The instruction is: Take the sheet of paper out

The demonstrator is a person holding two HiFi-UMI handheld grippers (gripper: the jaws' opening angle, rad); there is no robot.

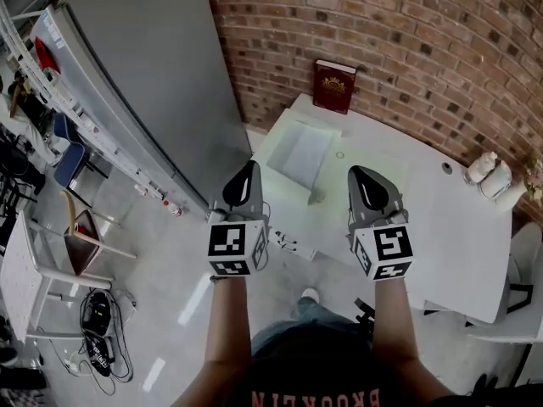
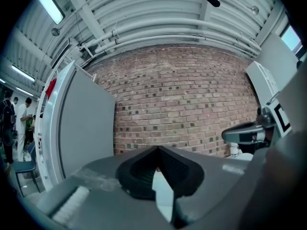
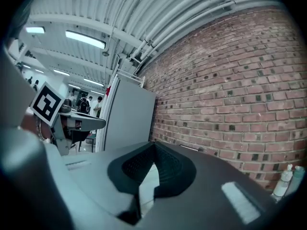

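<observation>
- Sheet of paper point(image 1: 301, 153): it lies flat at the table's point(image 1: 424, 219) left corner, inside what looks like an open pale folder point(image 1: 273, 147). The folder's cover is already turned back, so the sheet is exposed and could be taken from above or by an edge.
- Left gripper point(image 1: 249, 168): held level short of the table's near edge, pointing toward the folder corner. Its own view shows the jaws closed tip to tip with nothing between them point(image 2: 157, 150).
- Right gripper point(image 1: 359, 173): level over the table's near edge, just right of the folder. Its jaws are also closed and empty point(image 3: 153, 145).
- Judgement: the two grippers sit side by side because the person faces the table squarely. One could pin the folder while the other draws the sheet, but neither touches anything yet.
- Red book point(image 1: 333, 86): upright at the table's far edge against the brick wall point(image 1: 407, 41), well clear of the folder.
- Bottles point(image 1: 488, 172): at the table's right end, out of the way.
</observation>
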